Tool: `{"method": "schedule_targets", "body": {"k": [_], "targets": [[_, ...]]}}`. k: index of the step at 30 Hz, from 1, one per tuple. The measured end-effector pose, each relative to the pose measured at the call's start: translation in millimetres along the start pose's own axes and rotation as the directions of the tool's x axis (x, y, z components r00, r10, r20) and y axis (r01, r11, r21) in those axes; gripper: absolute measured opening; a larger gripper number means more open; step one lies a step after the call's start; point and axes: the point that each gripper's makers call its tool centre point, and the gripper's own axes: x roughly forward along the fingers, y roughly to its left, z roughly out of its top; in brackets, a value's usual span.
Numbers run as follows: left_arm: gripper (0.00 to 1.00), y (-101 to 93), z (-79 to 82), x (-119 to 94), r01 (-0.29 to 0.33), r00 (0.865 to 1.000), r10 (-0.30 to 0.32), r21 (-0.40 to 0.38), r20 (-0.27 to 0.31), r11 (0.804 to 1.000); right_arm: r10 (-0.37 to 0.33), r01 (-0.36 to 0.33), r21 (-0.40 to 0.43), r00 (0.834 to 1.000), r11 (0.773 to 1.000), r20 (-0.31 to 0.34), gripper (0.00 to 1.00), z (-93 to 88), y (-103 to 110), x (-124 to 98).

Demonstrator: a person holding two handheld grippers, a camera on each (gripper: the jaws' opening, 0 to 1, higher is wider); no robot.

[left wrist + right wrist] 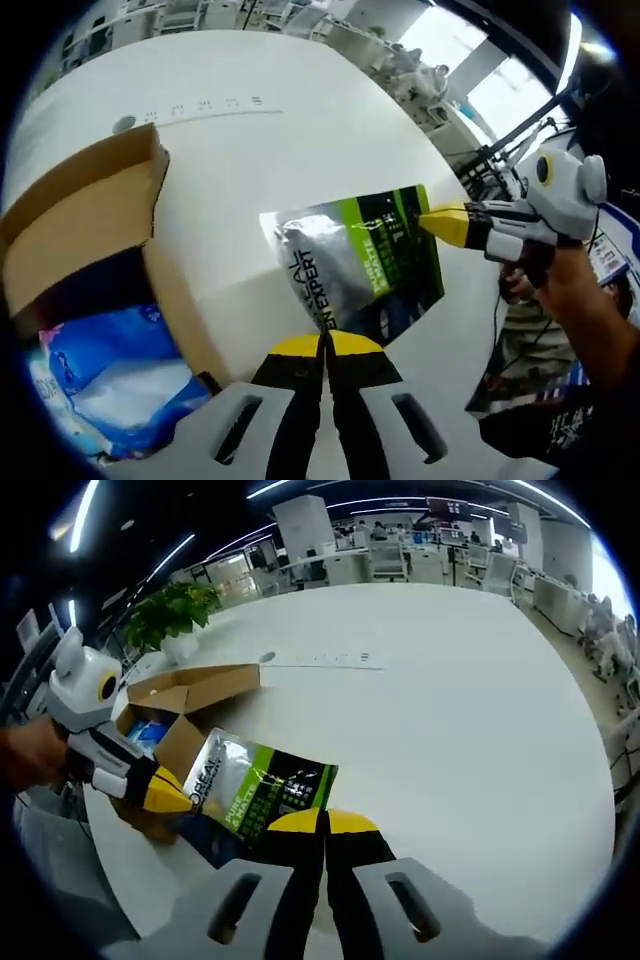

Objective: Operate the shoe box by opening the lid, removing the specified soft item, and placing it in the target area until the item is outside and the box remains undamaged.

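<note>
Box (80,230) cut off by left gripper view's edge; blue pkgs (120,370) inside it partly hidden by its wall. Pouch (262,785) lettering partly hidden behind tongs.

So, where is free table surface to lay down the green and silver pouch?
The round white table is bare from the open brown cardboard box across to its far edge and the right side. It is crowded near the box, where both claws hold the green and silver foil pouch.
</note>
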Motion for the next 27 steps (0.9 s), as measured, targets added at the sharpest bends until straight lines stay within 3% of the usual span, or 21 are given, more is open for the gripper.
{"method": "schedule_targets", "body": {"k": [9,27], "targets": [[0.00,4.1,-2.6,19.0,-0.067,0.997,0.070,0.063,-0.040,0.996,-0.003,0.003,0.004,1.000,1.000,-0.025,0.00,-14.4,-11.2,12.8],[0.00,18.5,-11.5,34.2,-0.084,0.993,0.088,0.054,-0.074,0.995,0.000,0.000,-0.011,0.998,1.000,-0.056,0.00,-29.0,-14.3,29.2]]}}
